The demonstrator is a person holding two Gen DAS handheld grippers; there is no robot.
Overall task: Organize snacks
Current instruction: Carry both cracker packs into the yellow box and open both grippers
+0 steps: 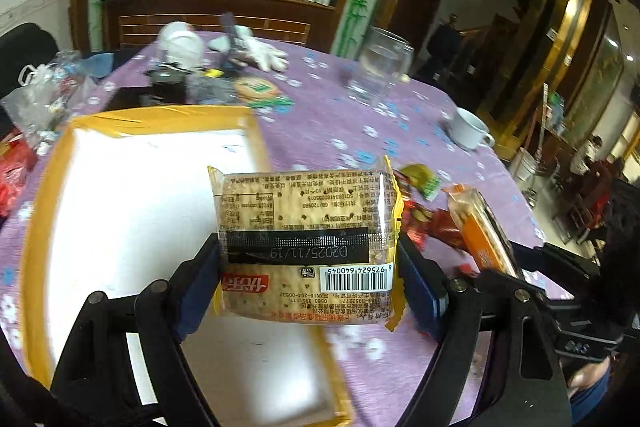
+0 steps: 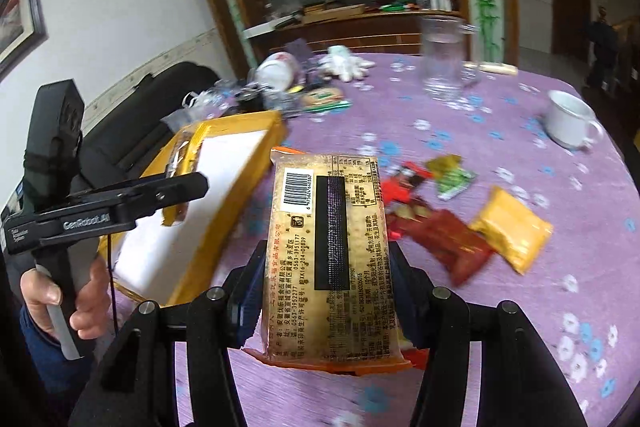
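Note:
My left gripper point(image 1: 308, 267) is shut on a cracker packet point(image 1: 304, 223) with a yellow edge, held above the right side of a white box with yellow-taped rim point(image 1: 48, 187). My right gripper point(image 2: 326, 287) is shut on a second cracker packet point(image 2: 328, 247), held upright over the purple tablecloth, to the right of the box point(image 2: 240, 195). The left gripper with its packet shows over the box in the right wrist view point(image 2: 180, 187). The right gripper's packet shows at the right in the left wrist view point(image 1: 484, 231). Loose snacks lie on the table: red packets point(image 2: 440, 239), a yellow packet point(image 2: 512, 231), a green packet point(image 2: 452, 175).
A glass pitcher point(image 2: 444, 59), a white mug point(image 2: 568, 123), a white glove point(image 2: 344, 63), a white bowl point(image 2: 276, 71) and plastic bags point(image 1: 40, 95) stand toward the table's far side. A black chair point(image 2: 160, 99) is at the left.

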